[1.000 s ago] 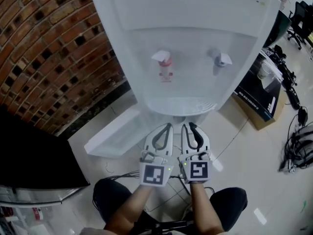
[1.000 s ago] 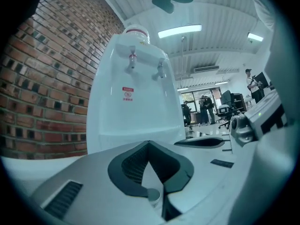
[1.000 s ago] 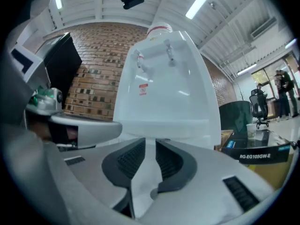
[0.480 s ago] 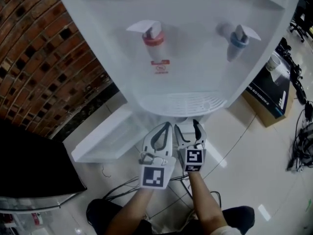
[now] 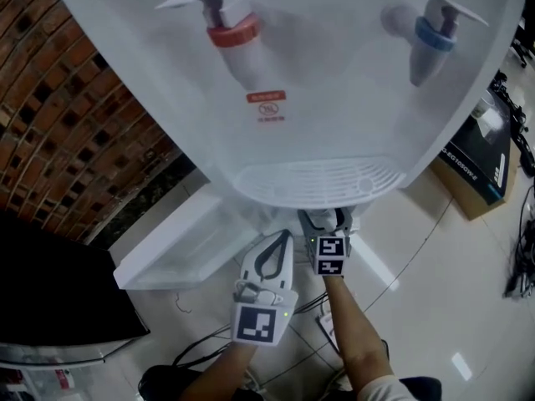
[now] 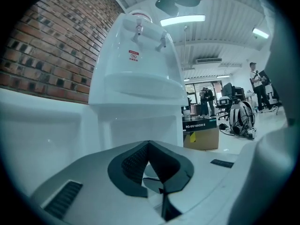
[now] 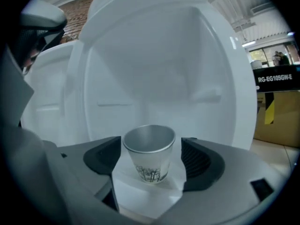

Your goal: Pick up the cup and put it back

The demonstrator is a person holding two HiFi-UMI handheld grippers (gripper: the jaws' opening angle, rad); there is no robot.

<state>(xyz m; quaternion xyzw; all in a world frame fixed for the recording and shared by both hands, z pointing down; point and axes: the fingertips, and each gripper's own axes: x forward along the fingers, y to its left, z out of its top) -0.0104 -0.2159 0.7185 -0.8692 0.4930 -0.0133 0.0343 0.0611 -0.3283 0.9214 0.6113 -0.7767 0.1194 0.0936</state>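
Cup (image 7: 149,157) upright inside right claw (image 7: 151,157), jaws just spread wide off it, left claw (image 6: 150,153) closed, empty

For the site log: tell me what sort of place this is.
Probably an office or workshop corner: a water dispenser beside a brick wall, strip lights overhead, and a person standing far off.

Right gripper (image 5: 328,217) drops and pushes forward under the dispenser's (image 5: 334,82) drip tray (image 5: 318,184), now ahead of the left gripper (image 5: 284,237) rather than level with it. Its fingers (image 7: 200,161) have just been opening; the cup (image 7: 149,159) stands between them, untouched. Left gripper sinks slightly. Dispenser looms larger in head view.
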